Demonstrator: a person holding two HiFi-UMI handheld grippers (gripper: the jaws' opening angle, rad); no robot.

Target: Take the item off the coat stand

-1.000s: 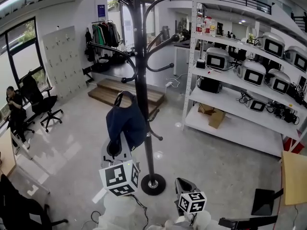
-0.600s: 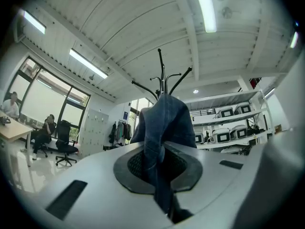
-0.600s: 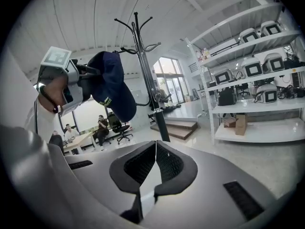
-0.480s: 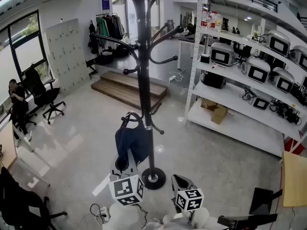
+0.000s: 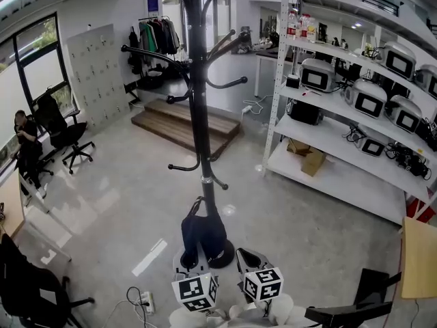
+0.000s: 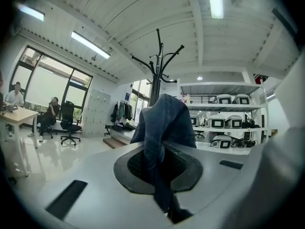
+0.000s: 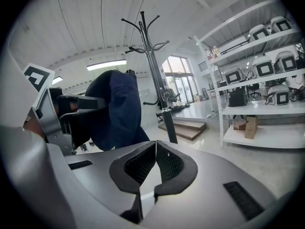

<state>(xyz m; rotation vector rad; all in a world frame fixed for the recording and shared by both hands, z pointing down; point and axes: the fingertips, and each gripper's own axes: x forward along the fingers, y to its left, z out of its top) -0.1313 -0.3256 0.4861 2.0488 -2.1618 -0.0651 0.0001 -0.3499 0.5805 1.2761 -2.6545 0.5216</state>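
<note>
A dark blue cloth item [image 5: 203, 232] with a black loop hangs free of the black coat stand [image 5: 197, 115], low down in front of the stand's round base. My left gripper [image 5: 187, 262] is shut on it. In the left gripper view the blue cloth [image 6: 164, 123] runs down between the pads of the left gripper [image 6: 159, 168], with the coat stand [image 6: 157, 66] behind. My right gripper [image 5: 248, 260] sits close beside it to the right. In its own view the right gripper [image 7: 154, 162] is shut with nothing in it, and the blue item [image 7: 116, 111] hangs to its left.
White shelving [image 5: 341, 135] with several machines runs along the right. Wooden steps [image 5: 184, 125] lie behind the stand. Office chairs [image 5: 65, 139] and a seated person [image 5: 24, 149] are at the left. A cable and socket [image 5: 140, 299] lie on the floor near my feet; a wooden tabletop [image 5: 418, 251] juts in at the right.
My left gripper has come down with the blue item, from beside the stand's lower hooks to near its base. The right gripper has stayed put.
</note>
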